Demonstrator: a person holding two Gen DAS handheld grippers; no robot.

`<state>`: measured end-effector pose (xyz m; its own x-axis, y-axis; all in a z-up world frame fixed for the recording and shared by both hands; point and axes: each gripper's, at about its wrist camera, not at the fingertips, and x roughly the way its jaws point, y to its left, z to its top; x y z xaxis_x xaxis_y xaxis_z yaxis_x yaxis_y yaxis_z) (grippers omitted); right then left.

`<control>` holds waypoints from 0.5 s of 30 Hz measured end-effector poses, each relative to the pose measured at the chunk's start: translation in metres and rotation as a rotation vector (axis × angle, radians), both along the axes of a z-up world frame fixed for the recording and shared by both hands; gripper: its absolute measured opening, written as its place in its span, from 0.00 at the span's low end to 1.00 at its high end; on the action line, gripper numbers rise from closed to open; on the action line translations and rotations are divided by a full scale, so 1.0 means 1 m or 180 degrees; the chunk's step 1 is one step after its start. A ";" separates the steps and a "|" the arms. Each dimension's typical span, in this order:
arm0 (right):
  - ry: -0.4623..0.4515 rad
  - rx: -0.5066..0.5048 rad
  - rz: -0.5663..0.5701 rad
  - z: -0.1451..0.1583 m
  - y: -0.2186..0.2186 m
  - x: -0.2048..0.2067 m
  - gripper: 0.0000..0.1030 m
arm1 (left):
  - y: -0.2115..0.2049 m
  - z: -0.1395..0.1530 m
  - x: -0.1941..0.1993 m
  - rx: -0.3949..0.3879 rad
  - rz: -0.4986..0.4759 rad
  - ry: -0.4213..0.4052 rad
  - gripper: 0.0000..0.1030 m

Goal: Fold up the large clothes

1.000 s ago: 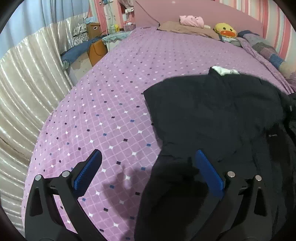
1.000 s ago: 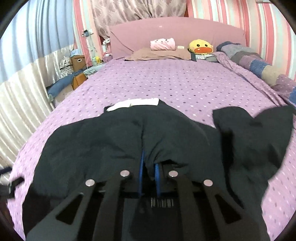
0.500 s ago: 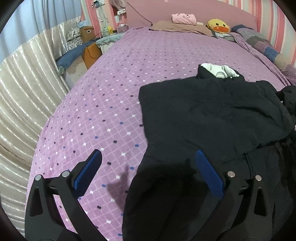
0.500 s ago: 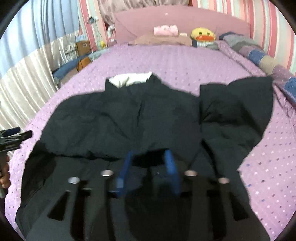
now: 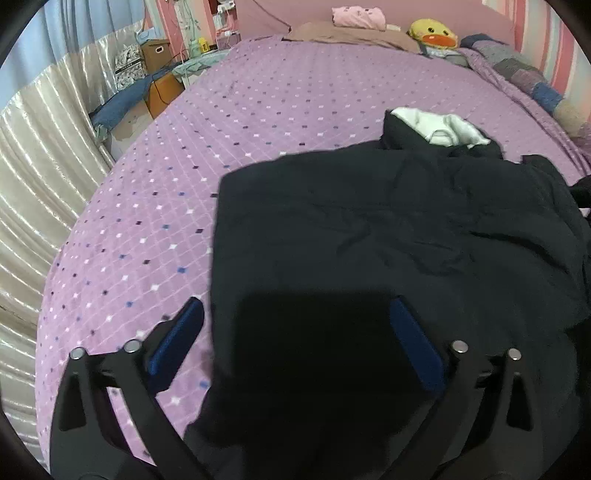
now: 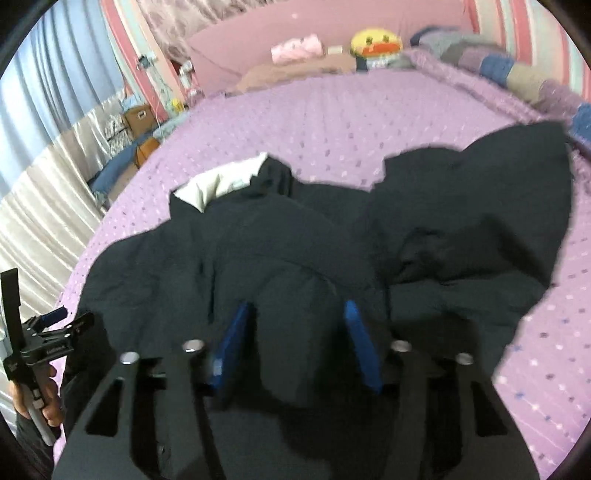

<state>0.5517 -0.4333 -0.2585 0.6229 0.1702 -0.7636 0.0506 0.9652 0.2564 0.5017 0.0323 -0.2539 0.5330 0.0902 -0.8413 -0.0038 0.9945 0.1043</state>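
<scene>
A large black jacket (image 5: 388,229) with a white collar lining (image 5: 439,125) lies on the purple bed (image 5: 258,110). Its left sleeve is folded over the body. My left gripper (image 5: 295,332) is open, over the jacket's lower left edge. In the right wrist view the jacket (image 6: 295,251) fills the middle, its right sleeve (image 6: 498,206) spread to the right. My right gripper (image 6: 295,332) is open, with a fold of black cloth lying loose between its fingers. The left gripper also shows in the right wrist view (image 6: 51,332), at the jacket's left edge.
Pillows, a pink roll (image 5: 358,14) and a yellow duck toy (image 5: 432,33) lie at the headboard. A patchwork quilt (image 5: 524,74) runs along the right side. Boxes (image 5: 155,55) and a shiny curtain (image 5: 37,166) stand left of the bed.
My right gripper has opened and let go of the black cloth it pinched. My left gripper has moved right, over the jacket's edge, staying open.
</scene>
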 end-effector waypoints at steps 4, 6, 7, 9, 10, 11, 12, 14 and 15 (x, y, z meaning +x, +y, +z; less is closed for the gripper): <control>0.0056 -0.0451 0.0234 -0.019 0.034 0.017 0.45 | -0.001 -0.024 0.013 0.0404 0.0075 0.0041 0.81; 0.0094 -0.0768 0.0371 -0.030 0.052 0.023 0.45 | 0.006 -0.028 0.012 0.0467 0.0109 0.0010 0.82; 0.0088 -0.0925 0.0414 -0.035 0.057 0.025 0.45 | 0.012 -0.030 0.011 0.0428 0.0129 0.0011 0.84; 0.0129 -0.1198 0.0512 -0.049 0.066 0.032 0.48 | 0.021 -0.032 0.009 0.0323 0.0169 0.0013 0.87; 0.0155 -0.1200 0.0507 -0.052 0.065 0.037 0.49 | 0.023 -0.031 0.008 0.0281 0.0171 0.0014 0.87; 0.0174 -0.1171 0.0496 -0.051 0.063 0.038 0.49 | 0.024 -0.029 0.007 0.0248 0.0168 0.0012 0.87; 0.0186 -0.1140 0.0486 -0.049 0.062 0.038 0.49 | 0.025 -0.027 0.005 0.0224 0.0160 0.0012 0.86; 0.0157 -0.1067 0.0477 -0.042 0.059 0.033 0.50 | 0.024 -0.019 0.000 0.0097 0.0102 0.0016 0.91; 0.0130 -0.1023 0.0478 -0.038 0.057 0.028 0.50 | 0.022 -0.014 -0.003 0.0053 0.0089 -0.0001 0.94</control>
